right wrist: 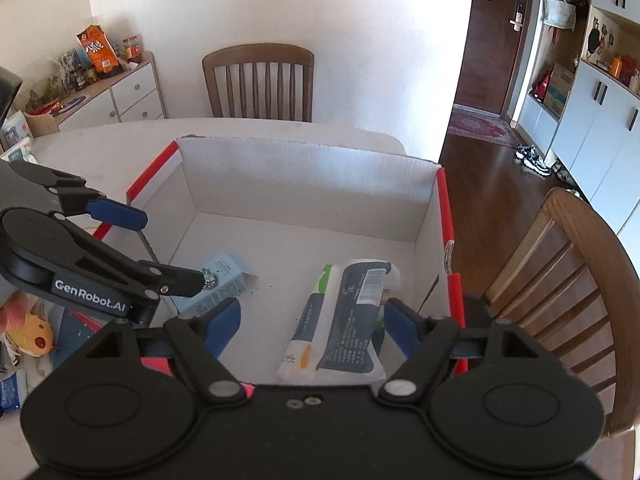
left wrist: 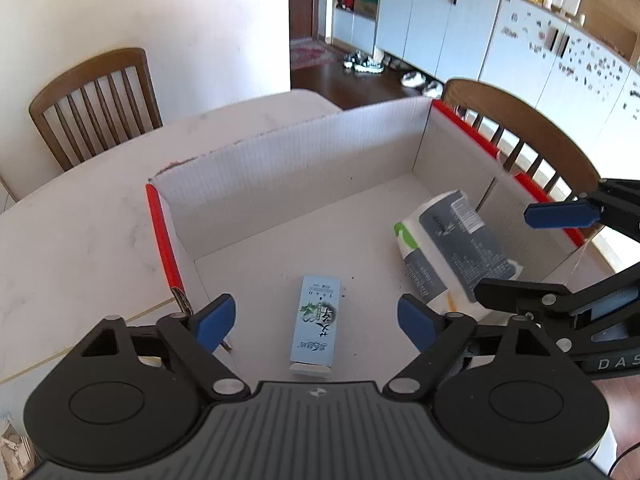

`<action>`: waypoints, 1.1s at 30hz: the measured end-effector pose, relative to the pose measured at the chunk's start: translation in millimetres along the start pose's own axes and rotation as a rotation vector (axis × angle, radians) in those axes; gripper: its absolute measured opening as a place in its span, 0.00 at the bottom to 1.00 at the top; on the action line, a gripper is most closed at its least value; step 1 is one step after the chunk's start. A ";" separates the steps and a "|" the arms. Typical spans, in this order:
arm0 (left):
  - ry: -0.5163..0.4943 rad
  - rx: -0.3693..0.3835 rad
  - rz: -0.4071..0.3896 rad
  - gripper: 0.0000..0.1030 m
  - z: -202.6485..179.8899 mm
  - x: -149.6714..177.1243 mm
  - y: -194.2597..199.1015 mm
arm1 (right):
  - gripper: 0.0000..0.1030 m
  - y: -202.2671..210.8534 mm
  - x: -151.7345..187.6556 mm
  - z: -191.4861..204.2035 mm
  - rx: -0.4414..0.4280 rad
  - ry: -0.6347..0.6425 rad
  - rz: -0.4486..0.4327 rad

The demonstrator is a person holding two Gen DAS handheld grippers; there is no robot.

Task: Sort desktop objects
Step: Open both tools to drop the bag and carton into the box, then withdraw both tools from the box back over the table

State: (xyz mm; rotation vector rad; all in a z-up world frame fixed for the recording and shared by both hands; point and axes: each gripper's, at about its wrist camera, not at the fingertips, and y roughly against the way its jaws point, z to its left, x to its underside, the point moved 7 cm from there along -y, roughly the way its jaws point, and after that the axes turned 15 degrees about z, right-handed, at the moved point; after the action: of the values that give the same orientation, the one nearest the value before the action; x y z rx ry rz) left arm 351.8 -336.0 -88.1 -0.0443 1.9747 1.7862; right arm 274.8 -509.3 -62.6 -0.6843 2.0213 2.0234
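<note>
A small pale-blue carton (left wrist: 316,322) is seen lying flat on the floor of an open white cardboard box (left wrist: 288,168), directly ahead of and below the left gripper (left wrist: 316,322), in line with the gap between its blue pads but untouched by them. A white and grey soft pack (right wrist: 344,320) is found lying in the same box, below and ahead of the right gripper (right wrist: 312,326), between its two pads; no pressing of the pads on it can be made out. Both grippers are held with their jaws spread wide, and nothing is gripped by either. In the left wrist view the soft pack (left wrist: 452,256) is placed to the right of the left gripper, and the right gripper (left wrist: 520,256) is seen reaching in from that side above the pack. In the right wrist view the carton (right wrist: 220,284) is placed to the left, partly covered by the left gripper (right wrist: 160,248), which is held over the box's near left corner. The box is edged in red along its side walls and is set on a pale table (left wrist: 80,240). Beyond the table, wooden chairs (right wrist: 258,80) are seen, one past the far edge and another (right wrist: 560,280) to the right of the right gripper. A yellow plush toy (right wrist: 34,334) is seen low to the left of that gripper.
</note>
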 end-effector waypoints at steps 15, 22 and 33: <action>0.029 -0.007 -0.104 1.00 0.2 21.4 45.4 | 0.77 32.9 6.7 12.8 -0.018 -0.034 -0.071; 0.056 0.015 -0.132 1.00 8.7 40.9 70.4 | 0.78 50.0 18.2 27.2 -0.021 -0.061 -0.101; 0.065 0.056 -0.176 1.00 25.6 86.9 100.2 | 0.78 62.7 35.5 68.6 -0.022 -0.077 -0.121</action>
State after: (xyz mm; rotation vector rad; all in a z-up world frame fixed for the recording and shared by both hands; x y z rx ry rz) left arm 249.6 -271.9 -27.3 -0.2525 1.9982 1.6359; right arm 203.1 -451.1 -25.8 -0.7037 1.8705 1.9748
